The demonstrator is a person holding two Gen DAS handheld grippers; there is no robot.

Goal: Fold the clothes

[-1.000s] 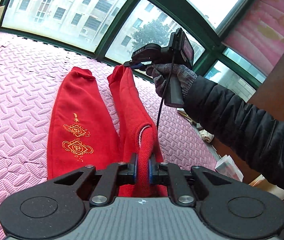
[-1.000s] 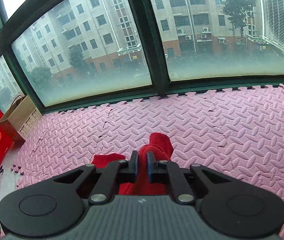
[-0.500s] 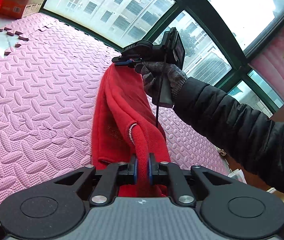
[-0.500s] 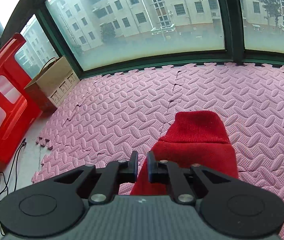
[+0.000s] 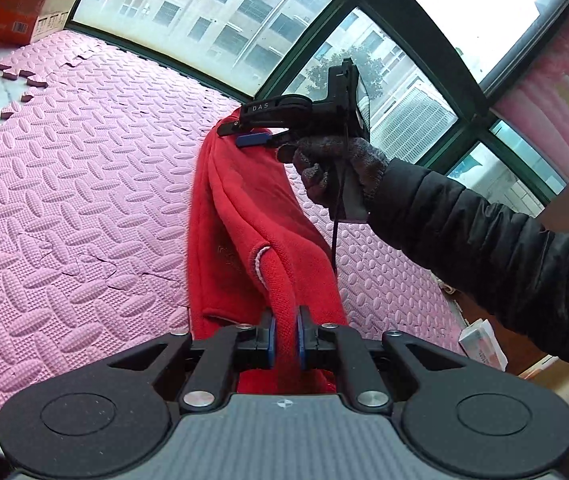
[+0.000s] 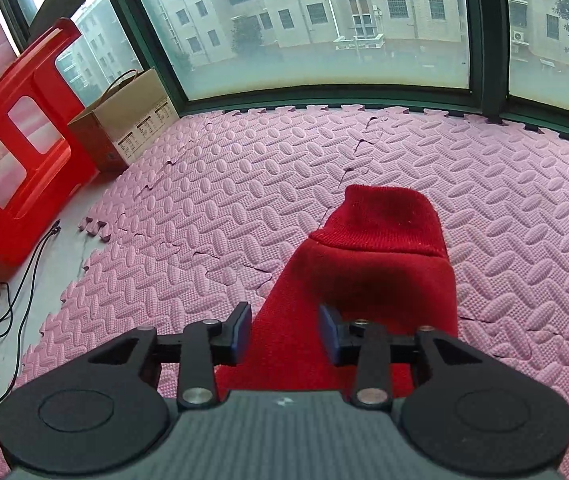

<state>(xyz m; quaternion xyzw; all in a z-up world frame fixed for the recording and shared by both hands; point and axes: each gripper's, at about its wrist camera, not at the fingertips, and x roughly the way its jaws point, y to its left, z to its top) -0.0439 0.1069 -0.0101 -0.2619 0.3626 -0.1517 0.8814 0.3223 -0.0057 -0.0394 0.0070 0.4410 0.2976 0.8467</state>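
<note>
Right wrist shows my right gripper [image 6: 284, 330] spread over the trousers [image 6: 368, 280], so I'd keep the left gripper [image 5: 283, 334] clamped on their folded edge and lower evenly onto the mat [image 6: 244, 208].

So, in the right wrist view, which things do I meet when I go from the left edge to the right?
Black cable → red plastic stool → cardboard box → red garment under the open right gripper → bare pink foam mat.
</note>
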